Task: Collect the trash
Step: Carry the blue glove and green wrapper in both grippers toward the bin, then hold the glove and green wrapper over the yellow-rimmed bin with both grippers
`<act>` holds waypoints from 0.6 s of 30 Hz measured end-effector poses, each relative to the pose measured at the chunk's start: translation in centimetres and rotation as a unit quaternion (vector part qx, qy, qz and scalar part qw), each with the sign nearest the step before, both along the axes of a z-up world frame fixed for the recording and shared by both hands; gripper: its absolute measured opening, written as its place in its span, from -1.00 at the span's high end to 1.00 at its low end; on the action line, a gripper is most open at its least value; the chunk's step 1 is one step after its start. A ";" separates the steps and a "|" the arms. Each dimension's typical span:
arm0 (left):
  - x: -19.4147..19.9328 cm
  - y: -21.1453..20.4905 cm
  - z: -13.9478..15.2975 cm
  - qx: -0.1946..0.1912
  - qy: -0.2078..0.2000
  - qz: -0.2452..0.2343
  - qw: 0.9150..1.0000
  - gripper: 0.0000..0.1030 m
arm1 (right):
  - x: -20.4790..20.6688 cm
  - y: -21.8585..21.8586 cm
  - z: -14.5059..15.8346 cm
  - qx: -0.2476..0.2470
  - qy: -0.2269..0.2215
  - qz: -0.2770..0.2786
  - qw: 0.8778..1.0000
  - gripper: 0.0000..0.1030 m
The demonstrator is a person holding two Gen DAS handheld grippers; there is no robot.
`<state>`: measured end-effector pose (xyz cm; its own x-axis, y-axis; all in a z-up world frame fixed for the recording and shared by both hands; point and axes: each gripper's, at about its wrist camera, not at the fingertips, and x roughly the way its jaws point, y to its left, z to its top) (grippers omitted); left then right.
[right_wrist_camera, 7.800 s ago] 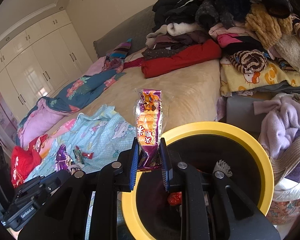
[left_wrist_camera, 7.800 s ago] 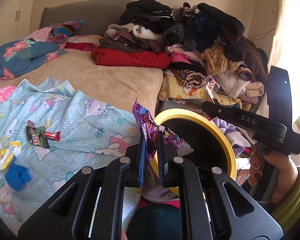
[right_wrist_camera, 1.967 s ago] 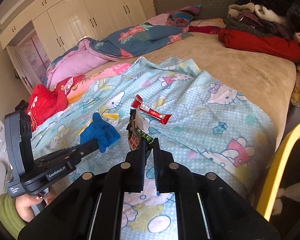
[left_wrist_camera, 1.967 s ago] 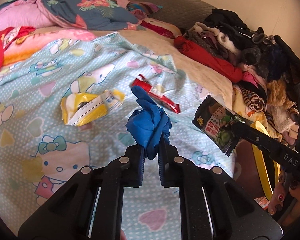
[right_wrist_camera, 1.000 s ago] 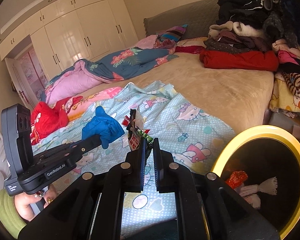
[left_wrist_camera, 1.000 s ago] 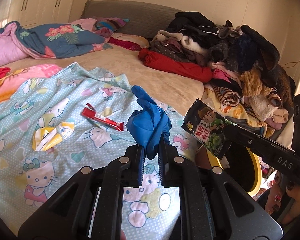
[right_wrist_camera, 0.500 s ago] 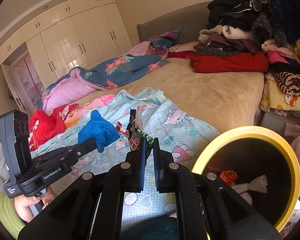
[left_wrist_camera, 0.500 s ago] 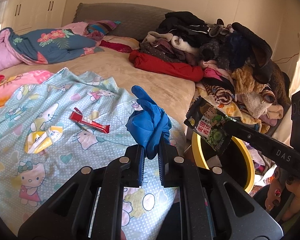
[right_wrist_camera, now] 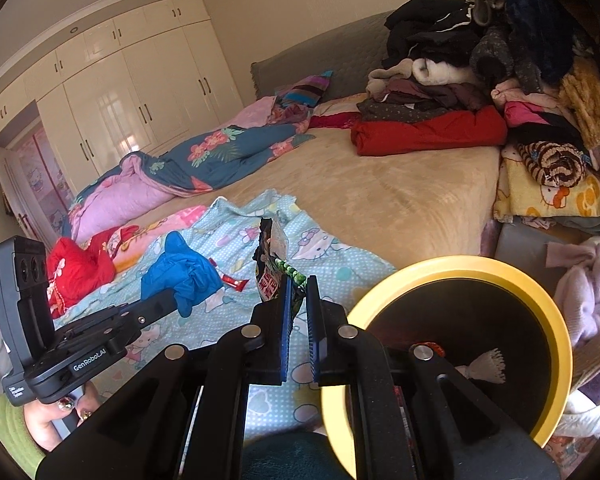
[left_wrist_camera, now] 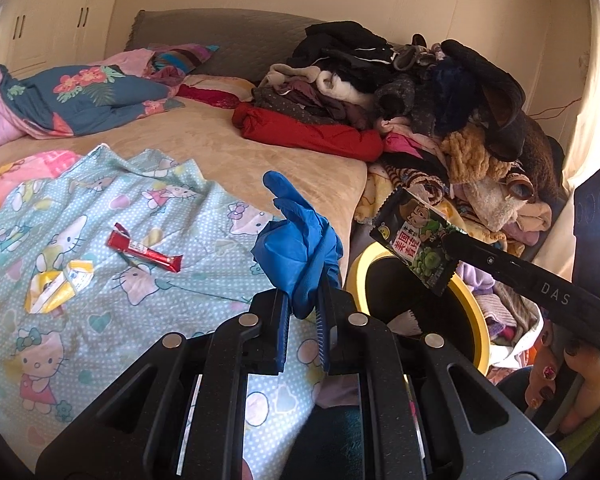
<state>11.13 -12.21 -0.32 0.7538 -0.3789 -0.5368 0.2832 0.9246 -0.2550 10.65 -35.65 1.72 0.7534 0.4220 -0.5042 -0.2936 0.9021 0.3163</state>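
Observation:
My left gripper (left_wrist_camera: 303, 298) is shut on a crumpled blue glove (left_wrist_camera: 298, 240) and holds it above the bed's edge, just left of the yellow-rimmed black bin (left_wrist_camera: 470, 312). My right gripper (right_wrist_camera: 298, 284) is shut on a dark green snack wrapper (right_wrist_camera: 272, 262), held up beside the bin (right_wrist_camera: 460, 266). The wrapper also shows in the left wrist view (left_wrist_camera: 418, 240), over the bin's rim. A red wrapper (left_wrist_camera: 144, 254) and a yellow-white wrapper (left_wrist_camera: 58, 286) lie on the Hello Kitty blanket (left_wrist_camera: 100, 320). The bin holds some trash (right_wrist_camera: 482, 364).
A tall pile of clothes (left_wrist_camera: 400, 92) covers the bed's right side above the bin. A floral quilt (left_wrist_camera: 72, 96) lies at the far left. White wardrobes (right_wrist_camera: 120, 96) line the wall. More clothes (right_wrist_camera: 588, 280) lie to the right of the bin.
Both grippers have swung from the blanket towards the bin, carrying the glove and the snack wrapper. The bin has come further into both views.

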 end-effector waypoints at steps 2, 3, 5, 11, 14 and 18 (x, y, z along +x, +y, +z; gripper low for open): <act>0.0 -0.4 0.1 0.001 -0.001 -0.003 1.000 0.87 | -0.1 -0.6 0.1 0.000 -0.001 -0.007 1.000 0.85; 0.0 -0.6 0.1 0.001 -0.001 -0.004 1.000 0.87 | -0.2 -0.9 0.1 0.000 -0.002 -0.010 1.000 0.85; -0.1 -1.0 0.0 0.001 -0.001 -0.008 1.000 0.87 | -0.2 -1.6 0.2 0.000 -0.004 -0.016 1.000 0.85; -0.1 -2.1 0.0 0.002 -0.001 -0.018 1.000 0.87 | -0.4 -3.4 0.2 0.002 -0.004 -0.036 0.999 0.85; -0.2 -2.8 0.0 0.003 0.000 -0.024 1.000 0.87 | -0.3 -4.5 0.0 0.009 0.000 -0.046 0.999 0.85; -0.3 -3.7 -0.3 0.005 0.002 -0.032 0.999 0.87 | -0.2 -5.7 -0.5 0.015 0.007 -0.061 0.998 0.85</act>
<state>10.87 -15.89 -0.62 0.7261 -0.4215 -0.5433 0.3419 0.9068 -0.2467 10.44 -41.38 1.24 0.7930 0.3422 -0.5041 -0.1764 0.9209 0.3476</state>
